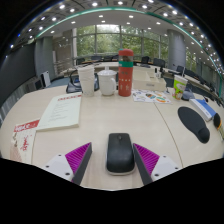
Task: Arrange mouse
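Note:
A black computer mouse [120, 153] lies flat on the light wooden table [110, 118], its length pointing away from me. My gripper [113, 152] is open around it. The mouse stands between the purple-padded fingers [78, 158], with a narrow gap showing on the left side and the right finger close beside it. The rear end of the mouse is hidden below the view.
Beyond the mouse stand a red bottle [125, 73] and a white cup [107, 82]. Papers [62, 110] and a red-and-white leaflet [25, 135] lie to the left. A dark oval mouse pad [193, 122] lies to the right. Chairs and desks fill the room behind.

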The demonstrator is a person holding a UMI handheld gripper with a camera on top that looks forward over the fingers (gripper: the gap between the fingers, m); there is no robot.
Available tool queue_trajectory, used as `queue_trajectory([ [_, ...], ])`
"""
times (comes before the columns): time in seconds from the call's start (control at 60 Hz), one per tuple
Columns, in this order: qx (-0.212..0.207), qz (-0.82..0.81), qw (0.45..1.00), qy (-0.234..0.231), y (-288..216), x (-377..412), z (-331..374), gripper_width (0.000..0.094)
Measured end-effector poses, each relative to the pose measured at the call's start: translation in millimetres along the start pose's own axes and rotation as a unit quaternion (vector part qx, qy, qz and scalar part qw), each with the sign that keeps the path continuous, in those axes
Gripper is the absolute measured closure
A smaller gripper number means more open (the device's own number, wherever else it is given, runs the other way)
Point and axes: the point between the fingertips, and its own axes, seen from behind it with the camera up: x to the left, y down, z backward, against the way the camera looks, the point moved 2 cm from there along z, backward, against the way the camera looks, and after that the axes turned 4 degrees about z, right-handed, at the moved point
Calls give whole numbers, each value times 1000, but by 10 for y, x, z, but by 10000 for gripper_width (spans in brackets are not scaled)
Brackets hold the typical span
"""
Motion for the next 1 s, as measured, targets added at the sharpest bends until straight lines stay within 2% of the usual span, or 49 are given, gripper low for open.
queue_trajectory([
  [0.1,-3,17,1000,9,-16,-26,-45,228],
  [0.2,-3,11,1000,17,-19,-127,-57,438],
  [0.267,-2,4,1000,8,-14,-108,-53,454],
  [0.4,4,12,1000,-7,-21,-128,-48,553],
  [0.533,1,14,1000,-24,-107,-181,1,587],
  [0.75,-79,-13,996,-44,-1036,-696,394,606],
  [0.883,-119,-28,992,-13,-1536,-1629,483,607],
  [1.0,-113,-22,993,30,-1540,-2561,278,608],
])
